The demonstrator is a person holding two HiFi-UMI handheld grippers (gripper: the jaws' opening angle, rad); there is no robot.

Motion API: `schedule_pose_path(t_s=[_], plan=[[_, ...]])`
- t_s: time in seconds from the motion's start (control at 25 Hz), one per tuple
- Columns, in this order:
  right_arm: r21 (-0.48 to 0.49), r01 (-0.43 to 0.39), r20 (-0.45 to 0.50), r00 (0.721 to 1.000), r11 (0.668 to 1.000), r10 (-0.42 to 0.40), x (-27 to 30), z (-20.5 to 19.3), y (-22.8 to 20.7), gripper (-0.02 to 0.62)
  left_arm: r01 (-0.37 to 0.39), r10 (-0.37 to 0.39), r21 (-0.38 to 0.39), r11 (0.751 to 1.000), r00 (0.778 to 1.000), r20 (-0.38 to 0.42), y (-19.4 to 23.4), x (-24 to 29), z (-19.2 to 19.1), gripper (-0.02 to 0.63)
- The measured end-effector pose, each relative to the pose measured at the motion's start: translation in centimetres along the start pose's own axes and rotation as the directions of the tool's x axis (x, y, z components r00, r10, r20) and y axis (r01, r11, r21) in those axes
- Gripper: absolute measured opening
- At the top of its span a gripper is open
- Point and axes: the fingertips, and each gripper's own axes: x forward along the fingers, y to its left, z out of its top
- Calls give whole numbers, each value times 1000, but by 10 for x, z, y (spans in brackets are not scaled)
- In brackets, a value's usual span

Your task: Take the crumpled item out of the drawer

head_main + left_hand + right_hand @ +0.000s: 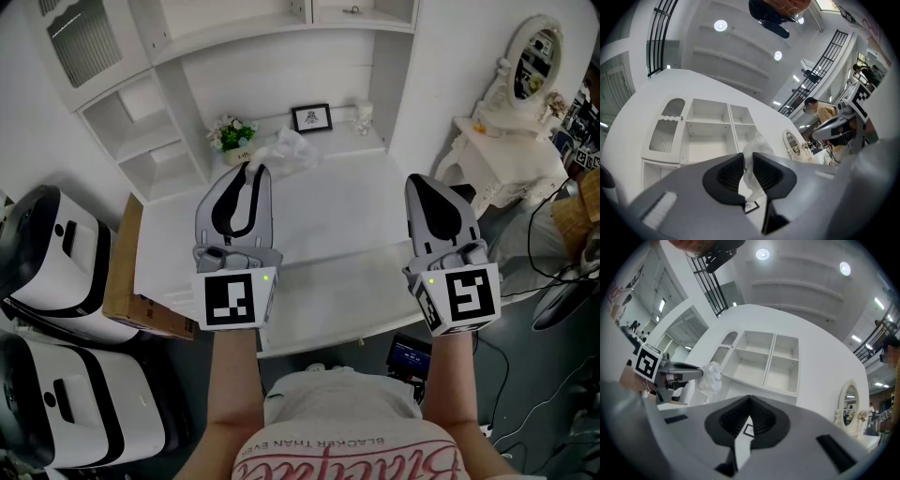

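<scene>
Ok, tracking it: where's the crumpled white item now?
The crumpled item is pinched in the fingers of the left gripper, left of centre in the head view, raised over the desk beside the potted plant.

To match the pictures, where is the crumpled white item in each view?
Head view: crumpled item above centre, at the left gripper tip.
Left gripper view: crumpled item centre, clamped between the jaws.
Right gripper view: crumpled item left of centre.
Shared landmark: the oval mirror, at right in all three.
</scene>
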Motion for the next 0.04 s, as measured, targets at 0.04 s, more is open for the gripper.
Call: schedule_pose_path(t_s=[0.04], plan=[[1,-1,-1,1000,1000,1,-1,-1,0,6,-2,1,8,1000,1000,12,0,0,1,69]])
